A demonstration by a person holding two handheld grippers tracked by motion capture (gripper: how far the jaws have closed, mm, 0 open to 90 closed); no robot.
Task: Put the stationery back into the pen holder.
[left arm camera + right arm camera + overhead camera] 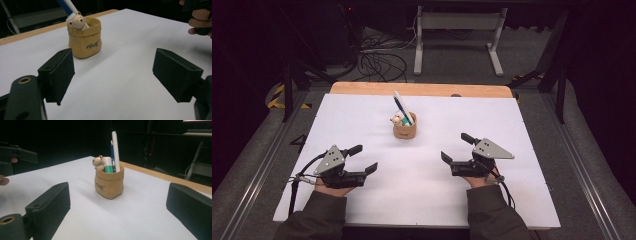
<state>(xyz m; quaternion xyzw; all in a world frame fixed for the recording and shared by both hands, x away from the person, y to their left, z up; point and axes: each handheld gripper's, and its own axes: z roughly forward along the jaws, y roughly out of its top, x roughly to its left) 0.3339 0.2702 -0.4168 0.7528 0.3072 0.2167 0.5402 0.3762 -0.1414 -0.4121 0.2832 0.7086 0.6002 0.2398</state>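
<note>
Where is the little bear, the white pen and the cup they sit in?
little bear (pixel 98 161), right gripper view, its head.
white pen (pixel 115 150), right gripper view, its barrel.
cup (pixel 110 183), right gripper view, its front wall.

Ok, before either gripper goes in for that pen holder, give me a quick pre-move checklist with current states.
1. Left gripper open: ok, jaws wide apart.
2. Right gripper open: ok, jaws wide apart.
3. Pen holder upright on the white table: ok.
4. Path from each gripper to the holder free of other things: ok.
5. White pen, blue pen and green-banded tube seated in the holder: ok, standing or leaning inside.
6. Whether the pens sit loose: cannot tell.
</note>
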